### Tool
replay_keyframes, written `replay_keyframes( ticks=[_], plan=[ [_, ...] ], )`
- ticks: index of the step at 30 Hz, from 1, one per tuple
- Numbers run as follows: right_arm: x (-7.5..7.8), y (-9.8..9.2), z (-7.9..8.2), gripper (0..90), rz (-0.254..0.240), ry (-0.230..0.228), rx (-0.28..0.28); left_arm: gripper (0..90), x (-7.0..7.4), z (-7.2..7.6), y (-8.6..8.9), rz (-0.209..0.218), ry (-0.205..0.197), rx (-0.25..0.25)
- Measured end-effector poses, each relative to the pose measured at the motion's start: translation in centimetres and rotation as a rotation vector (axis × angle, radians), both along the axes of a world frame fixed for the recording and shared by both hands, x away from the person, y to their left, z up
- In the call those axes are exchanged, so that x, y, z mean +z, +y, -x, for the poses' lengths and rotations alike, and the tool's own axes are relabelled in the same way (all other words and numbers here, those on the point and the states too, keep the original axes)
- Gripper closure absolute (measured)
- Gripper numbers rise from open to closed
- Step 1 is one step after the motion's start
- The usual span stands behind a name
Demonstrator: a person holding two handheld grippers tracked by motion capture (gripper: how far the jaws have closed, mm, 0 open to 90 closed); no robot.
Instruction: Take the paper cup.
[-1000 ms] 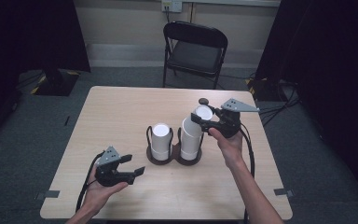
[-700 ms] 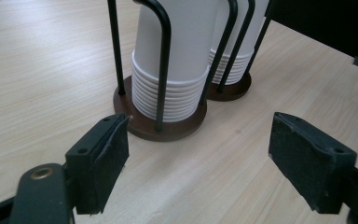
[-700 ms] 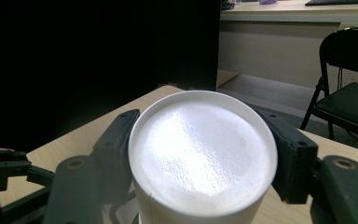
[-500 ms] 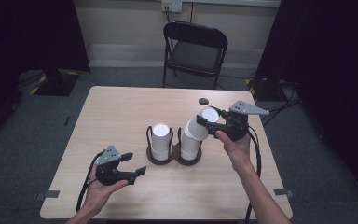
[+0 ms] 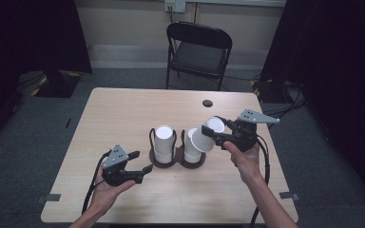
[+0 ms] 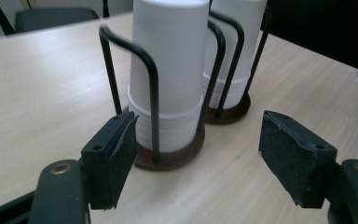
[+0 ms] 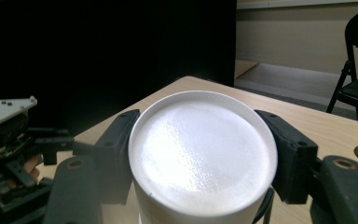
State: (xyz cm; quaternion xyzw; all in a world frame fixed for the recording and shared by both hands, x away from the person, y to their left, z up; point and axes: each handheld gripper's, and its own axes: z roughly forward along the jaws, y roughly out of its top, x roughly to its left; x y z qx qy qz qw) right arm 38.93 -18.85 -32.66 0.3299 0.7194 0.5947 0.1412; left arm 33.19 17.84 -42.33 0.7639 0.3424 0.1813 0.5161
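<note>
Cup: white foam cup (image 5: 204, 135), tilted, lifted above the right black wire holder (image 5: 193, 159).
Right tool (image 5: 217, 134): clamped on that cup.
Left tool (image 5: 140, 161): jaws wide, at 8 o'clock of the holders on the pale wooden tabletop (image 5: 119, 114).

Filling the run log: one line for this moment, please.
right gripper: shut on tilted cup | left gripper: open, on table | cup holder: two stacks

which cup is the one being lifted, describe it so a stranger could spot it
On the wooden table, find the two black wire holders side by side at the middle. Just right of them, the right gripper is shut on a white cup. Unlike the upright stacked cups in the holders, it is raised and tilted.
</note>
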Motion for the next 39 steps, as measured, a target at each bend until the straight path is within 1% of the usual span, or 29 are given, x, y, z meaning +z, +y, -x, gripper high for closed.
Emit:
replay_keyframes(
  ticks=[1, 2, 5, 6, 7, 10, 11, 12, 13, 14, 15, 16, 17, 18, 19, 20, 22, 25, 26, 27, 28, 29, 31, 33, 34, 35, 36, 39],
  plan=[
    [-0.1, 0.1, 0.2, 34.9, 0.001, 0.001, 0.004, 27.6, 0.1, 0.0, -0.2, -0.006, -0.014, 0.009],
    [-0.1, 0.1, 0.3, 34.9, 0.005, 0.005, 0.009, 27.9, 0.2, 0.1, -0.2, -0.020, -0.035, 0.012],
    [-0.3, 0.2, 0.6, 34.9, 0.009, 0.014, 0.020, 26.4, 0.2, 0.1, -0.4, -0.011, -0.043, 0.000],
    [-0.6, 0.4, 0.9, 34.9, 0.013, 0.019, 0.030, 26.3, 0.2, 0.1, -0.6, -0.017, -0.043, -0.006],
    [-0.7, 0.4, 1.1, 34.9, 0.006, 0.026, 0.034, 26.3, 0.2, 0.1, -0.7, -0.025, -0.051, -0.010],
    [-0.9, 0.6, 1.4, 34.9, 0.009, 0.032, 0.046, 26.5, 0.4, 0.0, -0.9, -0.029, -0.060, -0.010],
    [-1.2, 0.8, 1.6, 34.9, 0.007, 0.042, 0.054, 26.6, 0.7, -0.1, -1.3, -0.030, -0.074, -0.011],
    [-1.2, 0.8, 1.6, 34.9, 0.007, 0.042, 0.054, 26.7, 0.7, -0.1, -1.3, -0.030, -0.074, -0.011],
    [-1.6, 1.0, 1.8, 34.9, 0.007, 0.052, 0.067, 26.8, 0.9, -0.1, -1.6, -0.025, -0.108, -0.014],
    [-1.6, 1.0, 1.8, 34.9, 0.007, 0.052, 0.067, 26.8, 0.9, -0.1, -1.6, -0.025, -0.108, -0.014],
    [-2.0, 1.2, 2.0, 34.9, 0.000, 0.065, 0.074, 26.8, 0.9, 0.0, -1.8, -0.021, -0.122, -0.018],
    [-2.2, 1.3, 2.0, 34.9, -0.007, 0.070, 0.080, 26.7, 0.8, -0.1, -2.2, 0.002, -0.119, -0.031],
    [-2.5, 1.4, 2.1, 34.9, -0.017, 0.079, 0.085, 26.3, 0.6, 0.0, -2.3, 0.011, -0.116, -0.032],
    [-2.5, 1.4, 2.1, 34.9, -0.017, 0.079, 0.085, 26.1, 0.6, 0.0, -2.3, 0.011, -0.116, -0.032],
    [-2.7, 1.5, 2.1, 34.9, -0.014, 0.088, 0.091, 26.1, 0.5, 0.1, -2.5, 0.016, -0.112, -0.037],
    [-3.0, 1.7, 2.2, 34.9, -0.023, 0.105, 0.104, 26.2, 0.1, 0.3, -2.8, 0.017, -0.116, -0.047],
    [-3.3, 1.9, 2.3, 34.9, -0.029, 0.118, 0.115, 27.9, -0.2, 0.5, -3.2, 0.029, -0.116, -0.052],
    [-3.8, 2.2, 2.5, 34.9, -0.038, 0.143, 0.132, 29.9, -0.4, 0.6, -3.4, 0.024, -0.120, -0.067],
    [-3.9, 2.3, 2.5, 34.9, -0.040, 0.146, 0.137, 31.2, -0.4, 0.8, -3.6, 0.036, -0.123, -0.075],
    [-4.0, 2.4, 2.6, 34.9, -0.045, 0.148, 0.142, 32.1, -0.5, 0.8, -3.7, 0.045, -0.124, -0.081],
    [-4.0, 2.4, 2.6, 34.9, -0.045, 0.148, 0.142, 33.6, -0.5, 0.8, -3.7, 0.045, -0.124, -0.081],
    [-4.0, 2.6, 2.7, 34.9, -0.055, 0.158, 0.152, 34.6, -0.7, 1.0, -3.9, 0.058, -0.118, -0.095],
    [-4.0, 2.7, 2.7, 34.9, -0.058, 0.157, 0.157, 34.9, -0.8, 1.1, -4.1, 0.059, -0.115, -0.103],
    [-4.0, 2.8, 2.9, 34.9, -0.070, 0.164, 0.166, 37.8, -1.1, 1.3, -4.4, 0.055, -0.131, -0.122],
    [-3.9, 2.9, 3.0, 34.9, -0.088, 0.173, 0.178, 38.0, -1.2, 1.3, -4.7, 0.063, -0.132, -0.141],
    [-3.9, 2.9, 3.0, 34.9, -0.088, 0.173, 0.178, 38.1, -1.2, 1.3, -4.7, 0.063, -0.132, -0.141],
    [-3.9, 3.1, 3.0, 34.9, -0.104, 0.187, 0.193, 38.1, -1.2, 1.4, -5.0, 0.073, -0.128, -0.149],
    [-4.0, 3.3, 3.1, 34.9, -0.112, 0.196, 0.209, 38.8, -1.3, 1.4, -5.5, 0.085, -0.131, -0.158]
  ],
)
